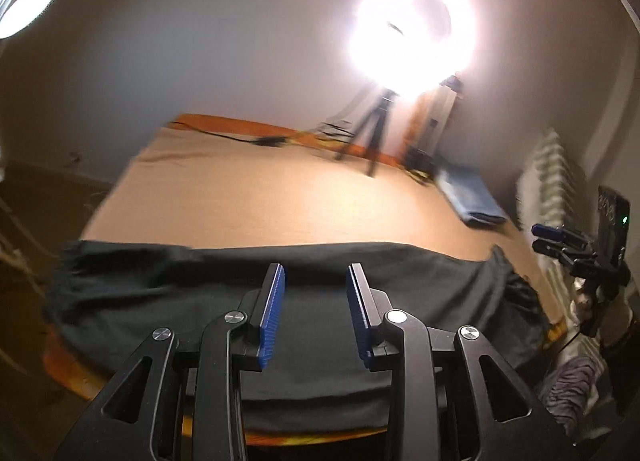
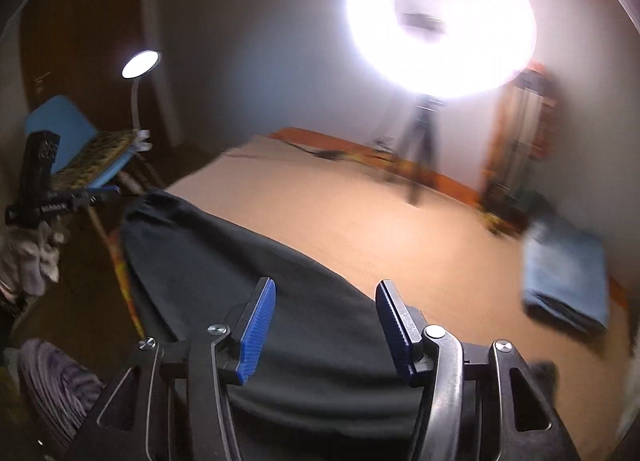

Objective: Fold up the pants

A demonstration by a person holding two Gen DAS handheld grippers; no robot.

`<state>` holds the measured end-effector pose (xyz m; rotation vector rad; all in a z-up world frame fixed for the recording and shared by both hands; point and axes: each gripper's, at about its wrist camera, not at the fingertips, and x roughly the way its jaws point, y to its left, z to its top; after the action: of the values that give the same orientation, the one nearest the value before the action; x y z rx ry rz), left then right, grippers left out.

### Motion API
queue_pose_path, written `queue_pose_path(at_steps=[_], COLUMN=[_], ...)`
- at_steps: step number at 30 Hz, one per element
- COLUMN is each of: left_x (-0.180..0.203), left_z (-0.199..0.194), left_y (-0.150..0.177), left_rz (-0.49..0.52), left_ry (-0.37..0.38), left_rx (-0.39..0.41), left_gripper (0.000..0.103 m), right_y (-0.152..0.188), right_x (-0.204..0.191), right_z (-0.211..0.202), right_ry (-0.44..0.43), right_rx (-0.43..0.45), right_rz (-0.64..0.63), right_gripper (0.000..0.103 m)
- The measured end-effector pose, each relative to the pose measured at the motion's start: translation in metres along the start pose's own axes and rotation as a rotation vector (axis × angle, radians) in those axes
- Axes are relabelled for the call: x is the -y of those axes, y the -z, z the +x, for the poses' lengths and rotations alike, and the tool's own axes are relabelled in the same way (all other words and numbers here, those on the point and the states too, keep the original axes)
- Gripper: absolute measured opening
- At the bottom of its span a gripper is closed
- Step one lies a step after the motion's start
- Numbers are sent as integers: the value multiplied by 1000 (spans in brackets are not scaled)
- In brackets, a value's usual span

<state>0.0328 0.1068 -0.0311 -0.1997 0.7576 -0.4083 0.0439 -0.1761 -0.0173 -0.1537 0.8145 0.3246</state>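
Observation:
Dark pants (image 1: pixel 320 301) lie spread along the near edge of the tan table (image 1: pixel 260 197). They also show in the right wrist view (image 2: pixel 240 273), running from near right to far left. My left gripper (image 1: pixel 316 273) is open and empty, held just above the pants' middle. My right gripper (image 2: pixel 324 289) is open and empty above the pants' right part. The right gripper also shows at the right edge of the left wrist view (image 1: pixel 548 237), and the left gripper at the left edge of the right wrist view (image 2: pixel 108 193).
A folded blue garment (image 1: pixel 472 197) lies at the table's far right, also in the right wrist view (image 2: pixel 568 281). A ring light on a tripod (image 1: pixel 376 133) stands at the table's far edge. A blue chair (image 2: pixel 72 141) and a lamp (image 2: pixel 140 63) stand left.

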Motion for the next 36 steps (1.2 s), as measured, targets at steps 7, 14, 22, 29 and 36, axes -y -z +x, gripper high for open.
queue_pose_path(at_steps=[7, 14, 22, 29, 36], left_x=[81, 148, 209, 248, 263], left_z=[43, 84, 126, 151, 173], left_y=[-3, 12, 55, 83, 96], left_rz=[113, 166, 241, 360, 411], left_ry=[120, 247, 284, 210, 186], left_rx=[-80, -204, -339, -391, -411], left_gripper=[40, 49, 49, 50, 50], right_y=[60, 109, 132, 116, 84], right_x=[69, 134, 204, 241, 247], right_z=[-45, -72, -64, -29, 27], right_ry=[126, 218, 198, 113, 60], right_rx=[-29, -50, -73, -117, -238], right_rz=[148, 254, 370, 490, 637], right_gripper=[58, 65, 66, 66, 66])
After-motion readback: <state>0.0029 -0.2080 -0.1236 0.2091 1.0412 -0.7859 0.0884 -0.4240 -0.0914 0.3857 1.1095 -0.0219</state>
